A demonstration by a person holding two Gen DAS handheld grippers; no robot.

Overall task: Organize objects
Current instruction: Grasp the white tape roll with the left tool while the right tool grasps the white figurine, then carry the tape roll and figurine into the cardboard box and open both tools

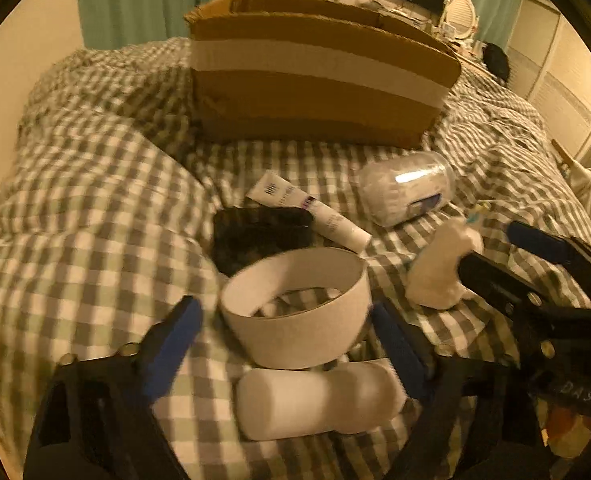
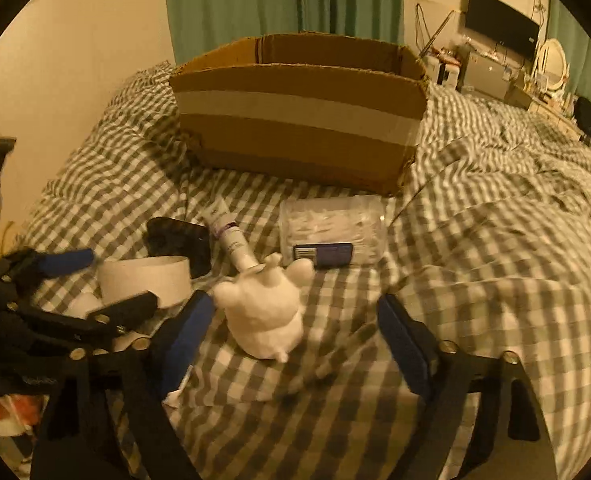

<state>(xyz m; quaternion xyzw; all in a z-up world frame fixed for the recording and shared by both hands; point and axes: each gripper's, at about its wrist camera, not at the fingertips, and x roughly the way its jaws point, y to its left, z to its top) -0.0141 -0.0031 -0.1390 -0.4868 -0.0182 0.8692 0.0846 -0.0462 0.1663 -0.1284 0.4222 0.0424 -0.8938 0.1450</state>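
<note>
Left wrist view: left gripper (image 1: 287, 340) spread wide w/ the white ring (image 1: 295, 308) between its fingers, not clamped. White cylinder (image 1: 319, 400) lies just below the ring on the checkered blanket (image 1: 95, 208). Cardboard box (image 1: 315, 92) stands at the back.

Right wrist view: right gripper (image 2: 295, 344) spread wide around the white plush (image 2: 267, 312), left finger (image 2: 183, 340) v. close to it. Cotton-swab jar (image 2: 331, 232) and tube (image 2: 231, 236) lie between plush and box.

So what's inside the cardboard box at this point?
Only the upper inner walls of the cardboard box show, bare brown cardboard. Its front wall hides the floor in both views, so any contents cannot be seen. The white ring and white figurine lie outside on the bedspread.
</note>
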